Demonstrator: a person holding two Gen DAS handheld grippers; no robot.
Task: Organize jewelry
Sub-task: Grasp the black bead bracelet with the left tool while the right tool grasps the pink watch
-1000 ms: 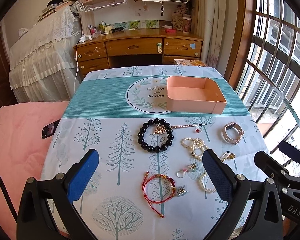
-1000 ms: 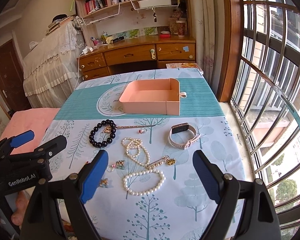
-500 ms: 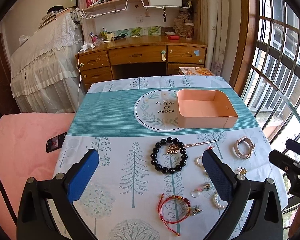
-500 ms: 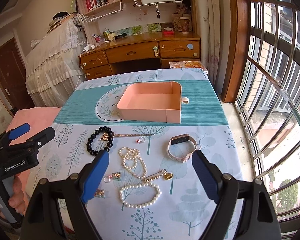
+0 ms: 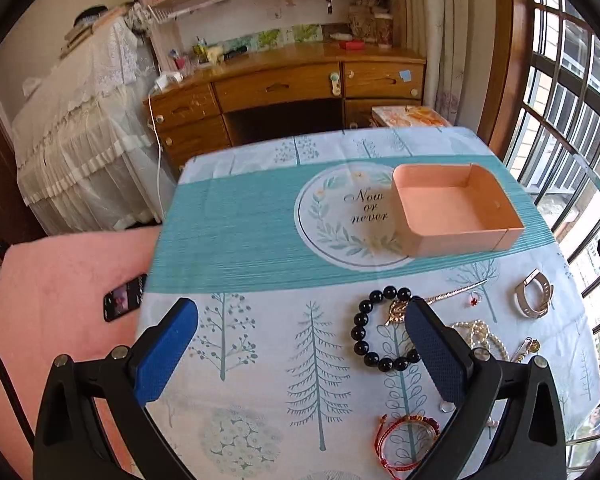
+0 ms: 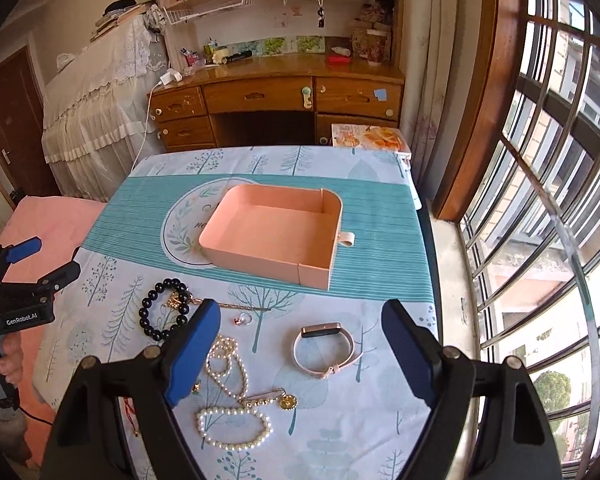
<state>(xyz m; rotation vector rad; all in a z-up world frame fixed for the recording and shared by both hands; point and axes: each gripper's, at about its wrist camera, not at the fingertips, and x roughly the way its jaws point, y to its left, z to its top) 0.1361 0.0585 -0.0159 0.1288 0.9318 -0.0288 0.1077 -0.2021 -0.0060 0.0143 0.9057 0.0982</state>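
An empty pink box (image 6: 276,236) (image 5: 452,212) stands on the teal band of the tablecloth. Nearer lie a black bead bracelet (image 6: 162,314) (image 5: 380,336), a pink-strapped watch (image 6: 326,344) (image 5: 534,294), a pearl necklace (image 6: 226,360), a pearl bracelet (image 6: 234,426), a gold pin (image 6: 272,400), a small ring (image 6: 244,319) and a red cord bracelet (image 5: 406,438). My right gripper (image 6: 302,356) is open above the watch and pearls. My left gripper (image 5: 300,356) is open and empty, left of the black bracelet; it also shows in the right wrist view (image 6: 40,264).
A phone (image 5: 124,298) lies on the pink bedding (image 5: 60,280) left of the table. A wooden desk (image 6: 276,100) with shelves stands behind the table. Barred windows (image 6: 540,200) run along the right. A magazine (image 6: 368,138) lies past the table's far edge.
Both grippers have drawn back and up from the table. The left one has swung left, so the jewelry now sits at its right. Both stay open.
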